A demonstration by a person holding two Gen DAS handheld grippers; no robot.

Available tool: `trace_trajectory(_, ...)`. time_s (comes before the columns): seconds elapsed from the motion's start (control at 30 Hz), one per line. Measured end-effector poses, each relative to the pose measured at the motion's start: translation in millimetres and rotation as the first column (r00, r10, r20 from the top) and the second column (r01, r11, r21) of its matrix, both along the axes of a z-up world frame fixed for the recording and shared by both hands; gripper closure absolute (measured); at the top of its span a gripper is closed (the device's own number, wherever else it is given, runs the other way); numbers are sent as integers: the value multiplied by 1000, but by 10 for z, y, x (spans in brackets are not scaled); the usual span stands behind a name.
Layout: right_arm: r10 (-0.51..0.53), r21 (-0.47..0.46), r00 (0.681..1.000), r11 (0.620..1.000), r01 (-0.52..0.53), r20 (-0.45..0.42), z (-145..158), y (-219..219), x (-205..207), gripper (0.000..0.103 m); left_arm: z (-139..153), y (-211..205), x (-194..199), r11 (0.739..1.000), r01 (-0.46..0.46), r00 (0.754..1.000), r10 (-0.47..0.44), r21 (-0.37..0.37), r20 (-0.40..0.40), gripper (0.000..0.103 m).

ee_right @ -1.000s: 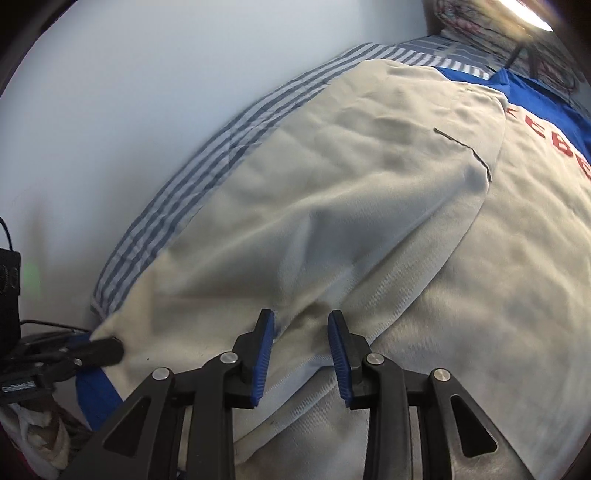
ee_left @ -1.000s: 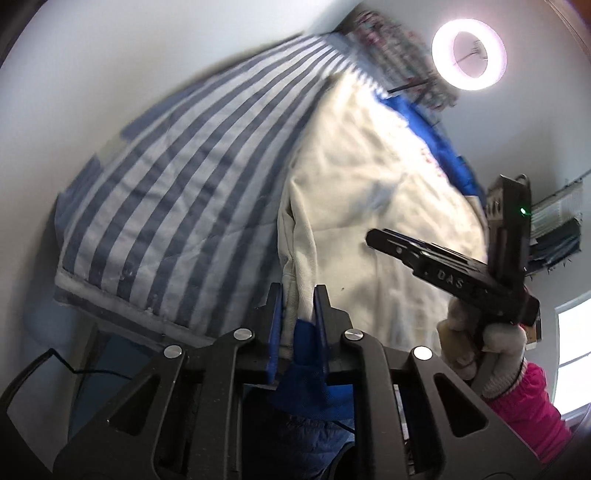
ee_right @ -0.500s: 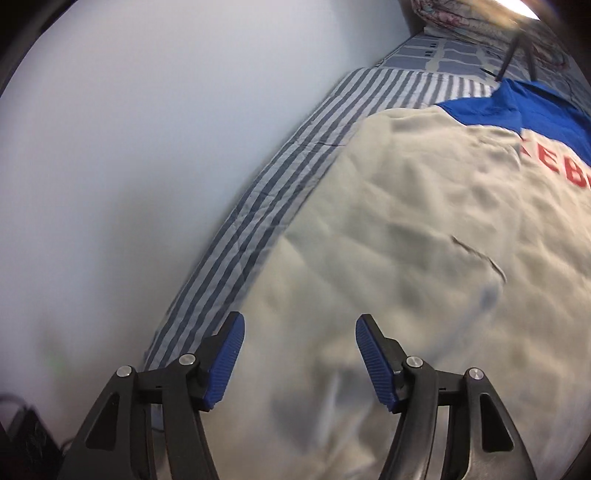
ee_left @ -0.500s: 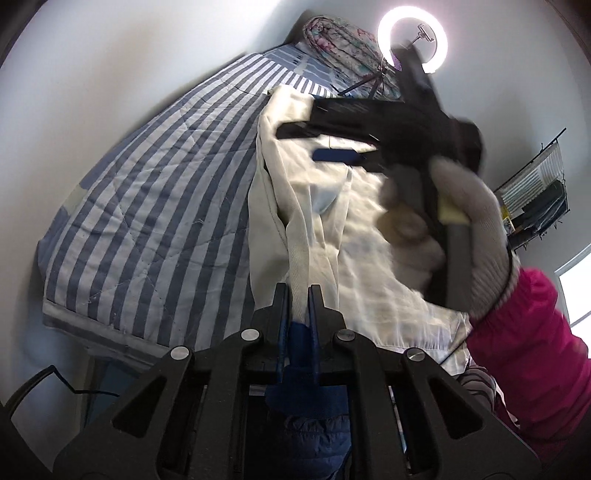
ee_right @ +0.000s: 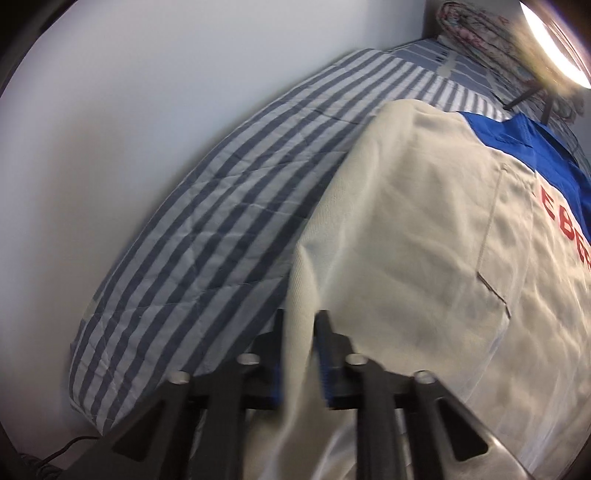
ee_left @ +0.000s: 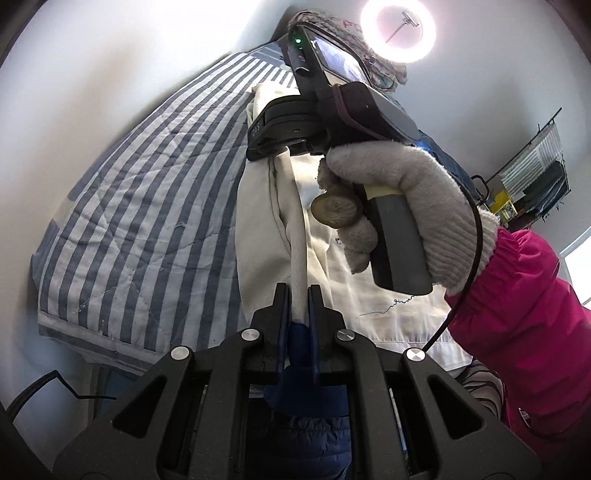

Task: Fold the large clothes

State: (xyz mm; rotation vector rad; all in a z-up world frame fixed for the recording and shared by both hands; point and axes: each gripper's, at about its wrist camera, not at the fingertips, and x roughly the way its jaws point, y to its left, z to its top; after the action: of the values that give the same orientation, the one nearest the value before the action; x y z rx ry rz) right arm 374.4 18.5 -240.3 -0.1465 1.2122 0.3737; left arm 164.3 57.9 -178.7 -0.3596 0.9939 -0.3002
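Two hand-held grippers, both pinching the same cream jacket (ee_right: 424,240).

Nearest in the left wrist view: left hand-held gripper (ee_left: 298,295), jaws nearly together, clamped on a narrow cream band of the jacket with a blue cuff or hem bit just behind the pads. The cream band runs straight up and away from those jaws, taut, toward the right hand-held gripper (ee_left: 275,142), held by a gloved hand (ee_left: 406,206) with a pink sleeve (ee_left: 524,314). So the right one sits farther along the same edge, up the bed toward the pillow end.

Right wrist view: right jaws have just been closing, cream fabric edge is between them, pads pressing on it. Picture is blurred but the fold of cloth clearly rises through the gap.

Jacket lies lengthwise on the striped bed (ee_right: 221,206), long axis running away from the person, blue collar part (ee_right: 517,136) and red letters (ee_right: 569,225) at the far right. Bare striped cover lies to the left of the gripped edge; the jacket body lies to the right.

Judgement: gripped line is the jacket's left long edge, both grips on it, left near, right far. Next move likely carries that edge rightward across the body. Both must travel together or the edge skews.

Far end: patterned pillow (ee_right: 480,33), ring light (ee_left: 398,31).
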Motion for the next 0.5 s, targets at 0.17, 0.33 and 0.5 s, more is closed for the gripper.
trace_trajectory(0.17, -81, 176, 997, 981, 80, 2, 141, -446, -53, 101, 79, -401, -40, 995, 52, 997, -56, 82, 47, 95)
trace_trajectory(0.33, -162, 310, 987, 939, 149, 17, 267, -1008, -199, 102, 104, -837, -52, 987, 125, 990, -132, 105, 59, 95)
trace_trajectory(0.5, -255, 400, 967, 887, 229, 14, 267, -1597, -445, 102, 112, -1227, -79, 975, 195, 978, -202, 111, 53, 95)
